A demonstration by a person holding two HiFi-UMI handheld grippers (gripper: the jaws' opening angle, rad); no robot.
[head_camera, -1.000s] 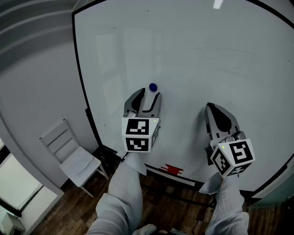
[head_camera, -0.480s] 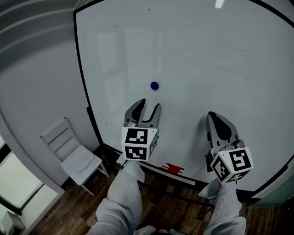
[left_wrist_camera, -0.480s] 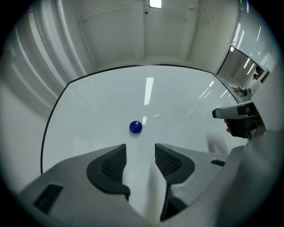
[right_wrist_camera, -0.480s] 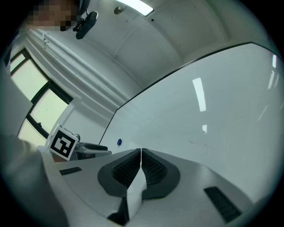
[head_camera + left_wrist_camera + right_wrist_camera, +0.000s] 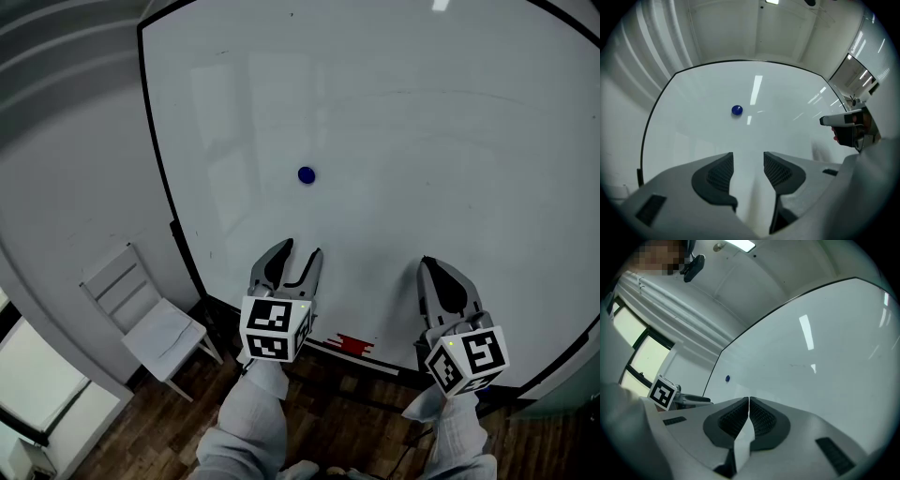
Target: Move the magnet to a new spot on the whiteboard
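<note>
The blue magnet [image 5: 307, 174] sat on the whiteboard [image 5: 422, 141] ahead of the nearer left gripper [image 5: 302, 248], whose jaws stood apart, empty. The right gripper [image 5: 429, 267] was closed on nothing.

I see the whiteboard [image 5: 422, 122] standing upright, with a black frame. One round blue magnet [image 5: 307, 174] is stuck on it, left of centre and well above the bottom edge. A small red object [image 5: 354, 345] sits at the board's lower ledge. The wood floor [image 5: 356, 422] carries a white chair [image 5: 150, 323] left of the board.

Magnet [image 5: 307, 174] on whiteboard [image 5: 450, 112] — above left claw [image 5: 301, 250].
</note>
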